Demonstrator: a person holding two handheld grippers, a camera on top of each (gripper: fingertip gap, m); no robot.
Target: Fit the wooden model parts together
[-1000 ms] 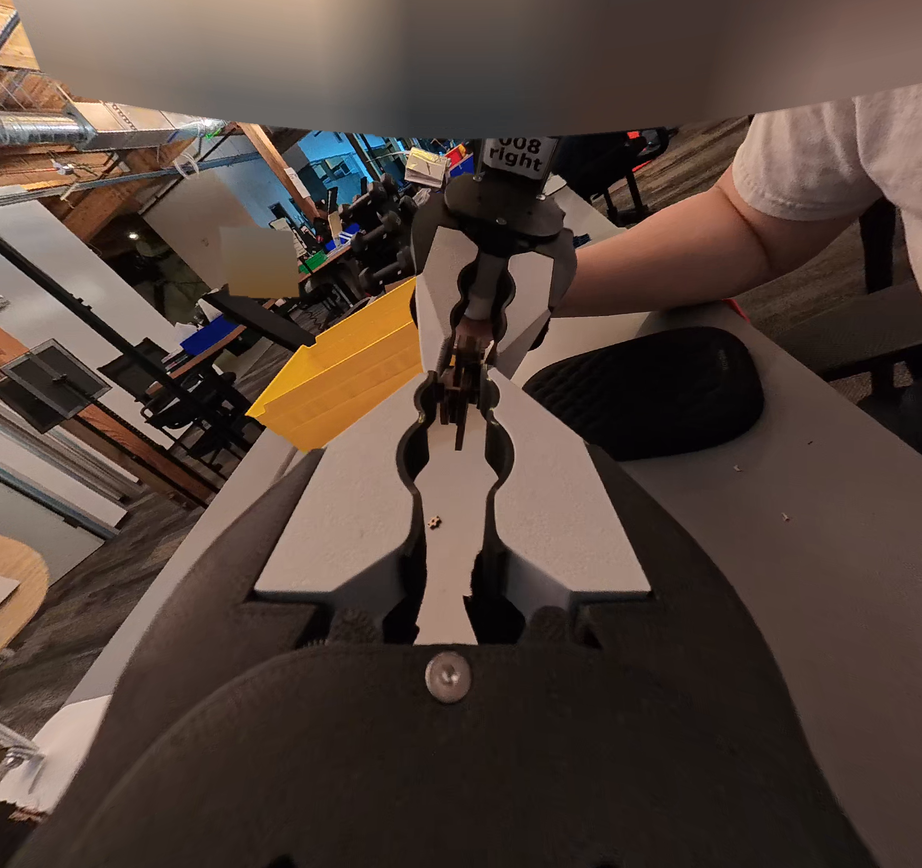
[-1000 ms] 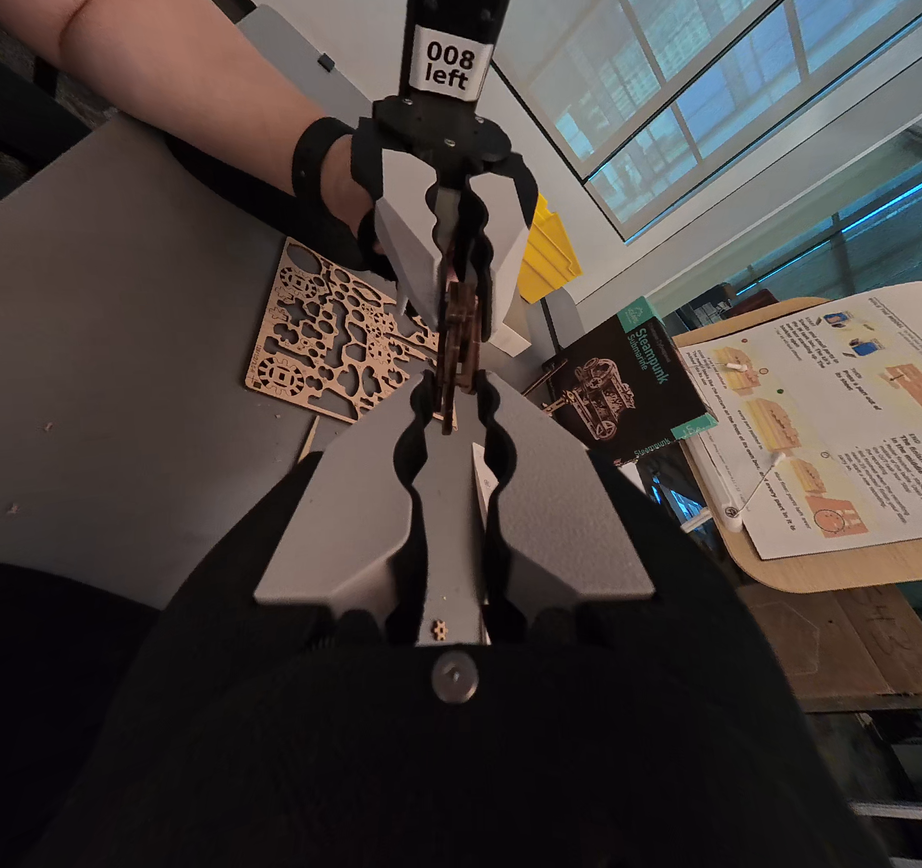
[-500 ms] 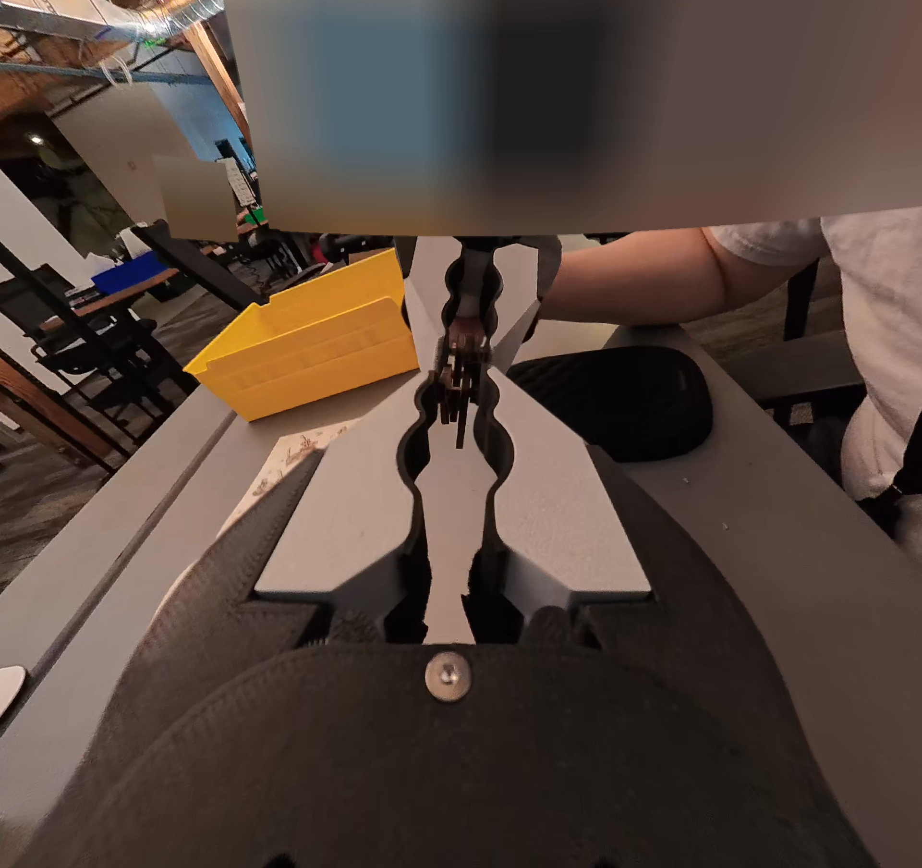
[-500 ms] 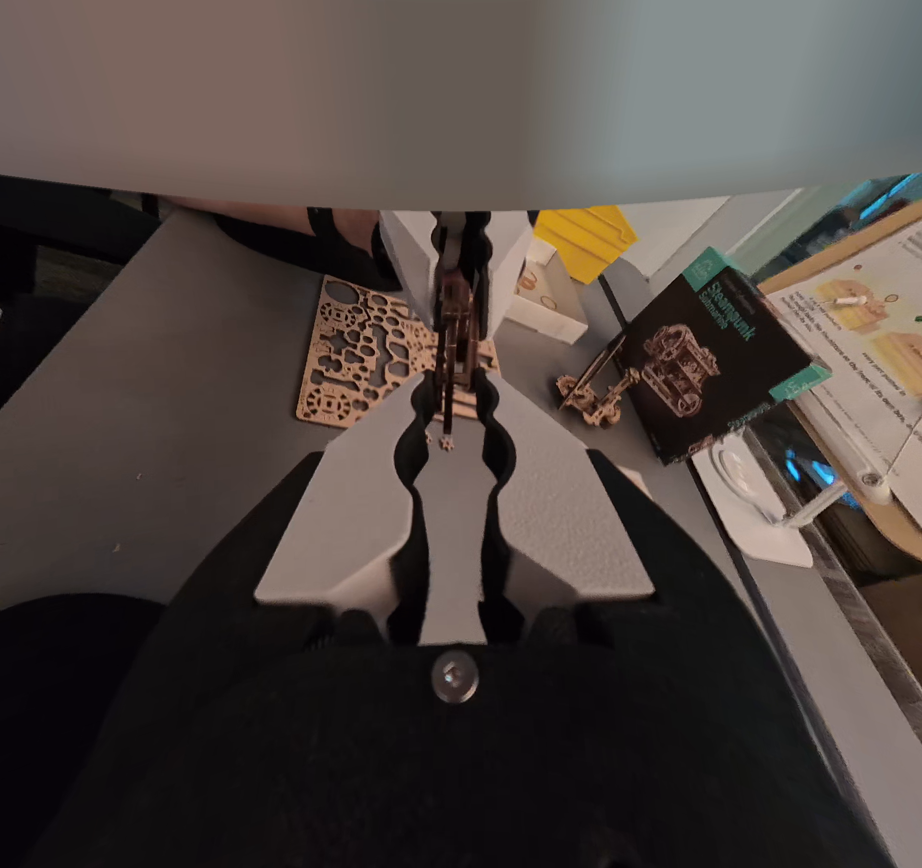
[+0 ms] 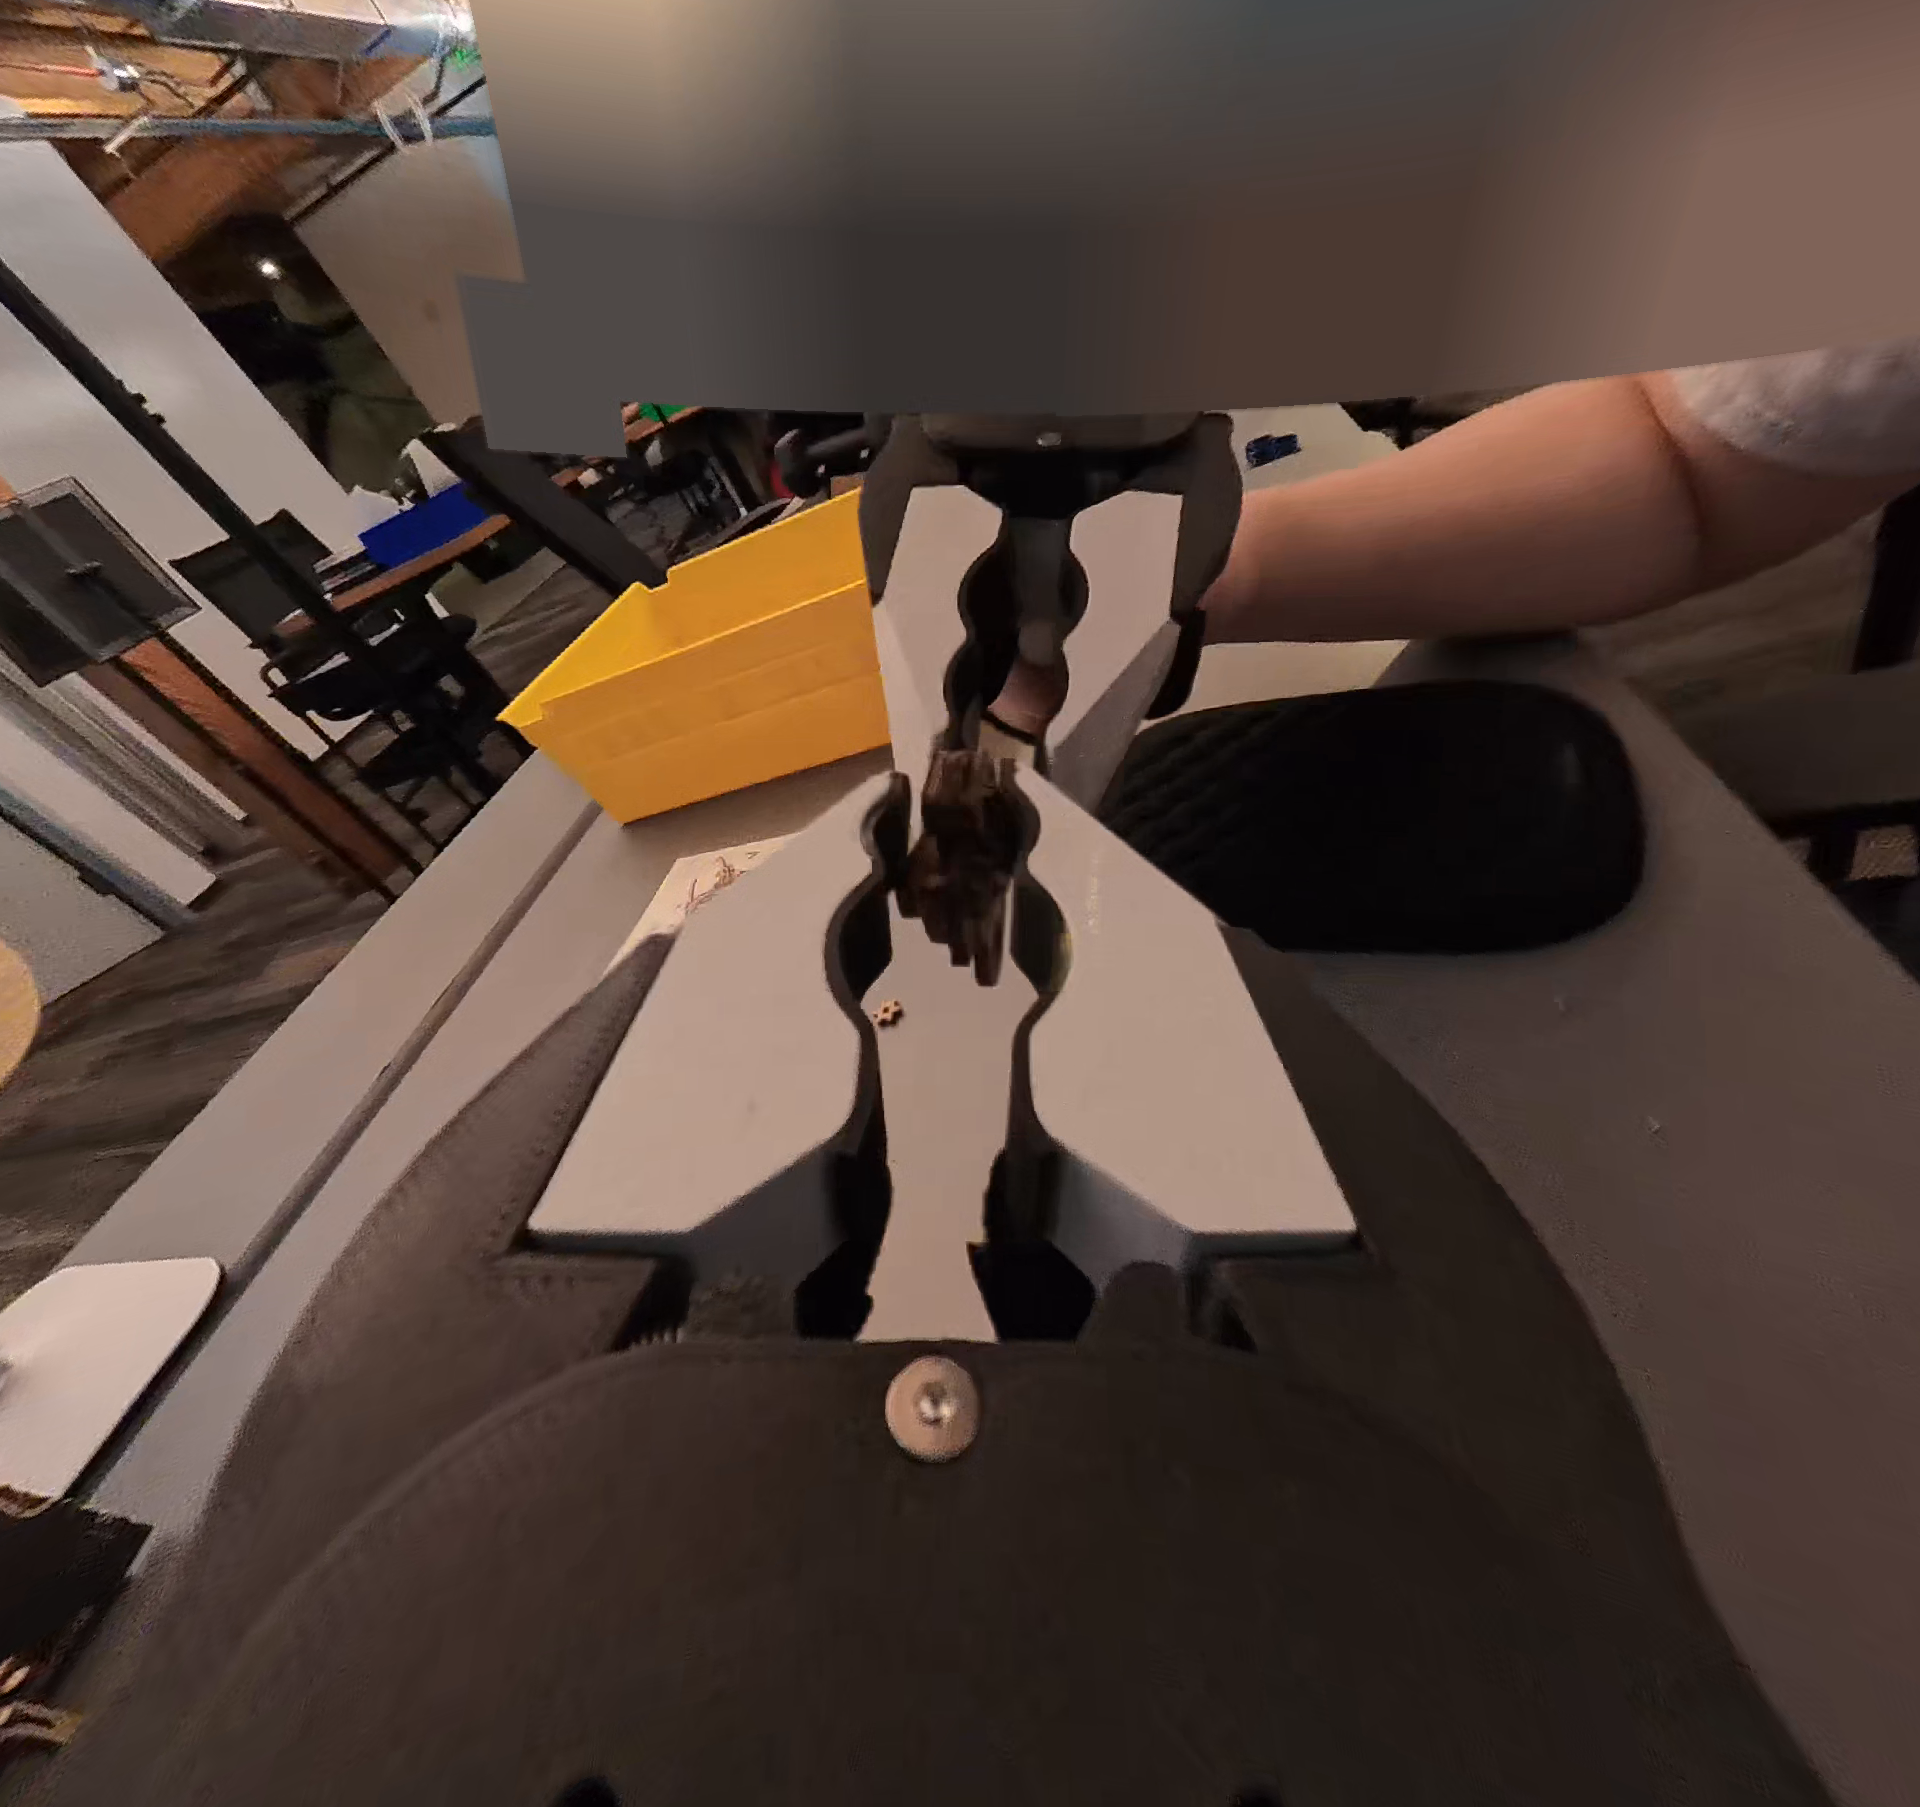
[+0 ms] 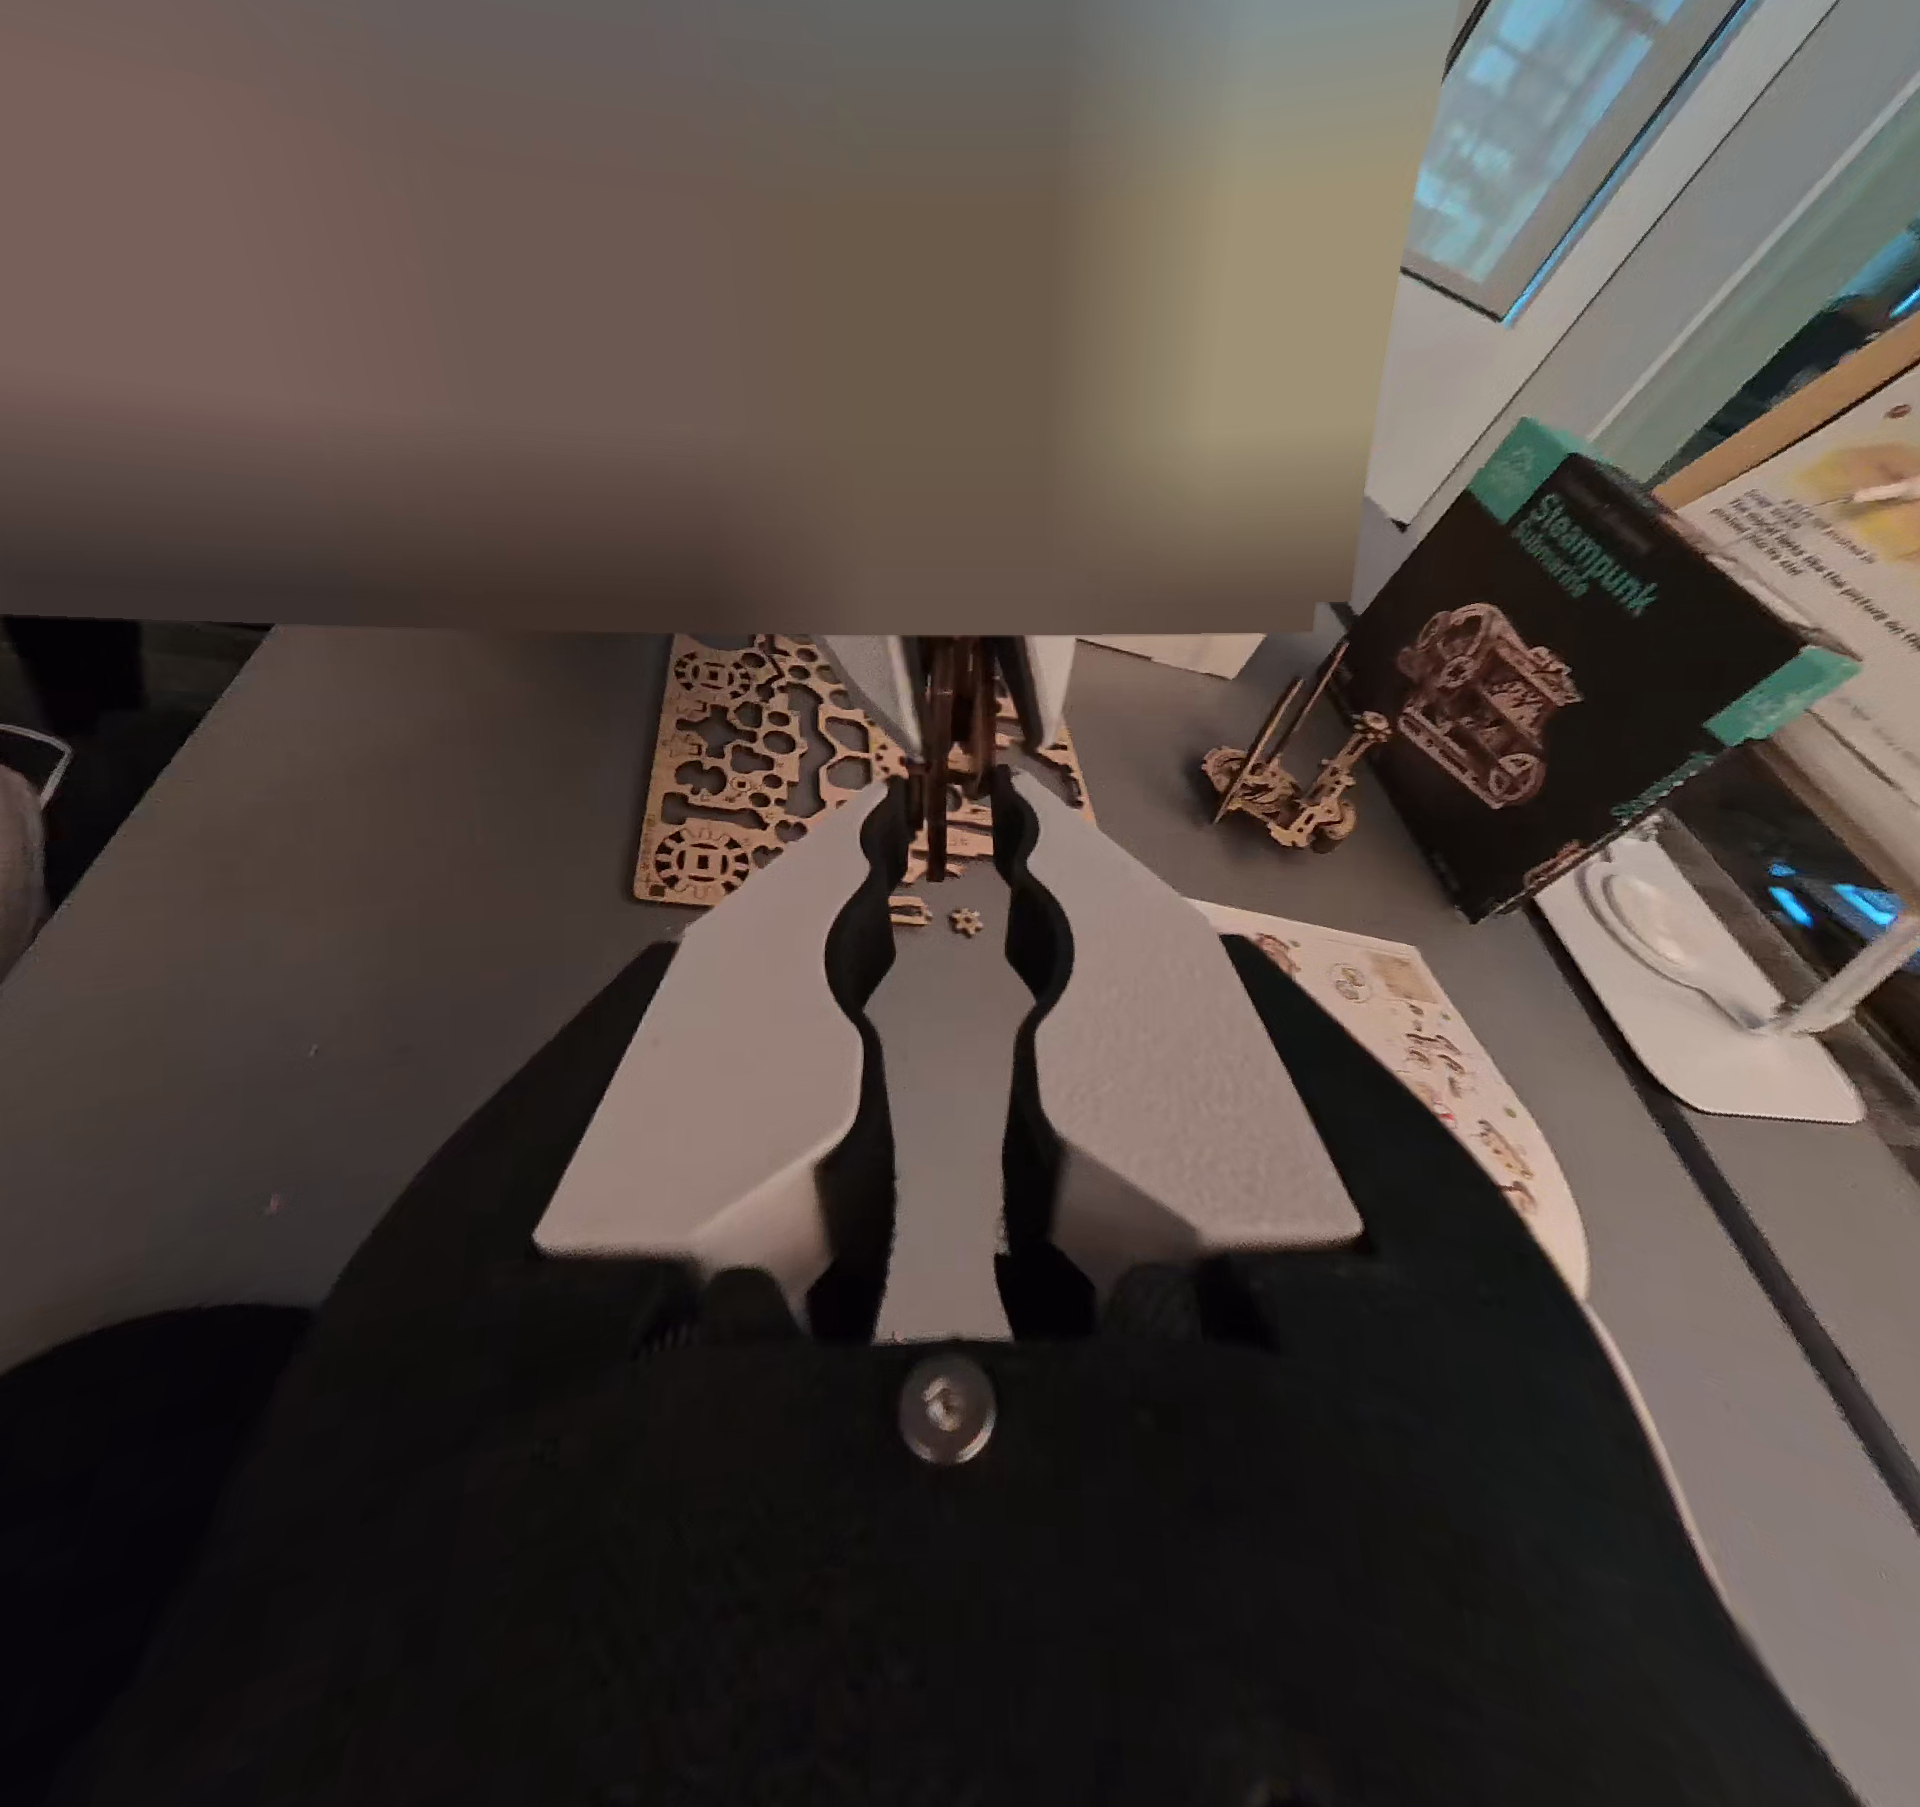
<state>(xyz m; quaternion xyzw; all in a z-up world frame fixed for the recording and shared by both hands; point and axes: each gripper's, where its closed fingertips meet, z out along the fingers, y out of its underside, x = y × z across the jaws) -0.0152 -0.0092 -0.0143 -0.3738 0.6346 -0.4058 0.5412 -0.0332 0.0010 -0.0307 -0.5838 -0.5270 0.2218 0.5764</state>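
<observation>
A small dark wooden assembly [image 5: 961, 864] of stacked flat parts is held above the grey table [image 5: 1558, 1082]. My left gripper [image 5: 954, 812] is shut on it from the near side. My right gripper [image 5: 982, 749] meets it tip to tip from the far side and grips the same assembly. In the right wrist view the assembly [image 6: 940, 770] stands edge-on between my right gripper's tips [image 6: 945, 791], with the left gripper's pale fingers [image 6: 883, 687] just behind. A tiny loose gear [image 6: 967, 920] and another small part [image 6: 912, 914] lie on the table below.
A punched-out wooden parts sheet [image 6: 748, 770] lies behind the grippers. A partly built wooden model [image 6: 1288, 791], a dark kit box [image 6: 1558, 687], an instruction sheet [image 6: 1403, 1030] and a white stand base [image 6: 1714, 1009] are to the right. A yellow bin [image 5: 727, 687] and black pad [image 5: 1382, 822] lie beyond. The grippers are tip to tip, or close to it. The tiny loose gear [image 6: 967, 920] is about 15 cm from both grippers' fingertips.
Both grippers have tilted and shifted together while still holding the assembly. The table now fills more of both views, and the loose gear shows beneath the tips.
</observation>
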